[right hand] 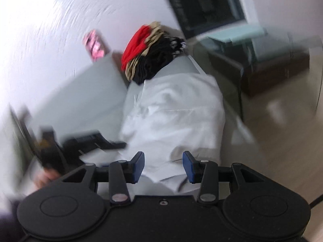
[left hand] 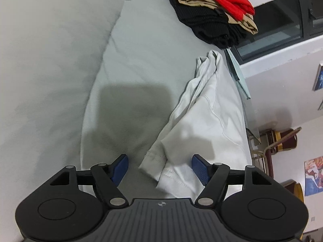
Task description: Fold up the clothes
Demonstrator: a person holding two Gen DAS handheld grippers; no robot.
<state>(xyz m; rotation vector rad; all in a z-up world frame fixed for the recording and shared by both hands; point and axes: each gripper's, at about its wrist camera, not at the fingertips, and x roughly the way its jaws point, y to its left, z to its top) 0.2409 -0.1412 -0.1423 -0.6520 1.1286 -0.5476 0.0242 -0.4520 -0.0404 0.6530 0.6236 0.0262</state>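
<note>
The left gripper (left hand: 159, 168) tilts down, jaws wide over a hemmed corner of the white garment (left hand: 210, 117) spread on the grey sofa (left hand: 60, 60). The right gripper (right hand: 163, 166) (blurred view) hovers partly open, gripping nothing.

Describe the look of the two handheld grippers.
Both the left gripper and right gripper are matte black, with two round discs, silver pivot pins and angled link arms carrying blue textured pads. The left's centre plate is ribbed grey.
</note>
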